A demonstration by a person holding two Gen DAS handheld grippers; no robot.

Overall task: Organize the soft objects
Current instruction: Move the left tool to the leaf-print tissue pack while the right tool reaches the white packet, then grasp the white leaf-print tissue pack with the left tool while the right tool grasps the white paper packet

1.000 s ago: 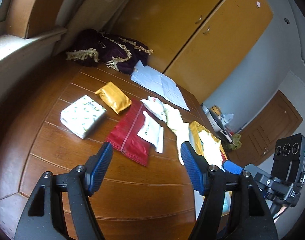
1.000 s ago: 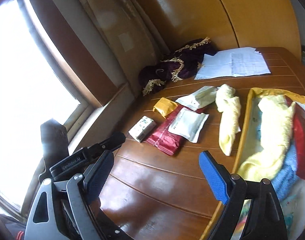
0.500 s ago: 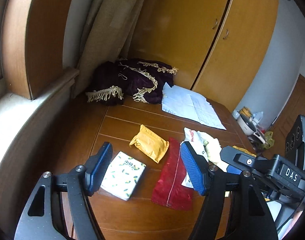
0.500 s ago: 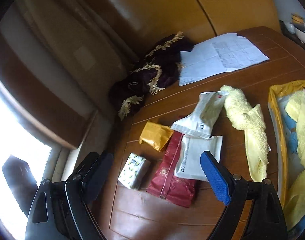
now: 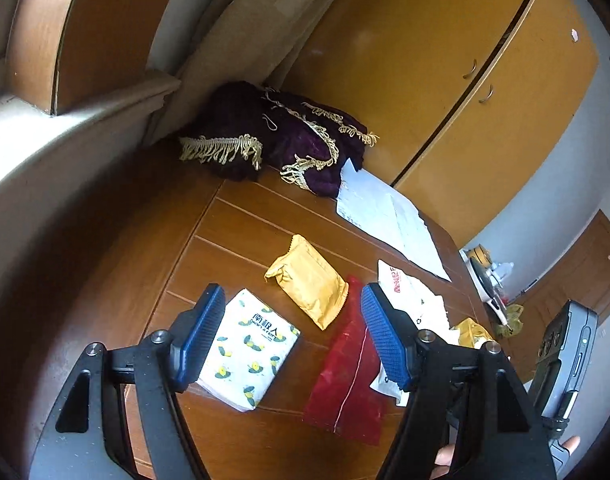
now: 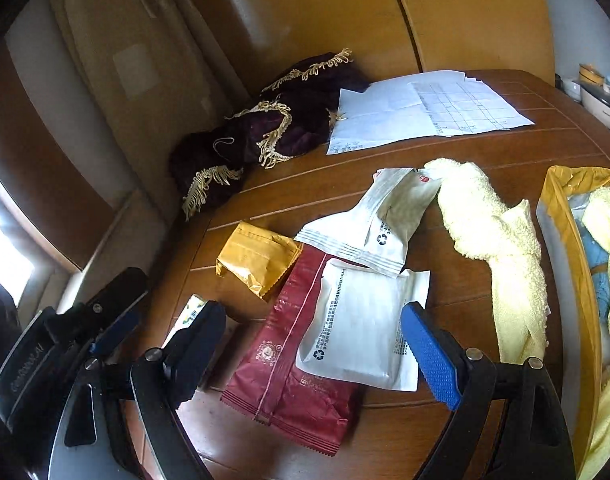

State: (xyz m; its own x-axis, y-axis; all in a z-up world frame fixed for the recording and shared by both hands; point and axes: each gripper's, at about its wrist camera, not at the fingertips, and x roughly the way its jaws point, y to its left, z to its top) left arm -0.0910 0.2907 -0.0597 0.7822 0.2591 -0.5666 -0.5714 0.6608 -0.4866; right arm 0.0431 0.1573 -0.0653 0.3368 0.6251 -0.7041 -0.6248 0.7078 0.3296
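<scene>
Wooden tabletop [image 6: 385, 432] is carrying scattered soft packs: left gripper [image 5: 293, 340] is hovering wide open, empty, over the lemon-print tissue pack [image 5: 247, 350] and yellow pouch [image 5: 309, 280]; right gripper [image 6: 317, 354] is gaping, empty, above the red packet [image 6: 281, 376] and white pouch [image 6: 361, 324], beside a yellow towel [image 6: 501, 236].

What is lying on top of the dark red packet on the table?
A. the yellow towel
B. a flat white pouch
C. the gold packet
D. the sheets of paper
B: in the right wrist view a flat white pouch overlaps the dark red packet.
</scene>
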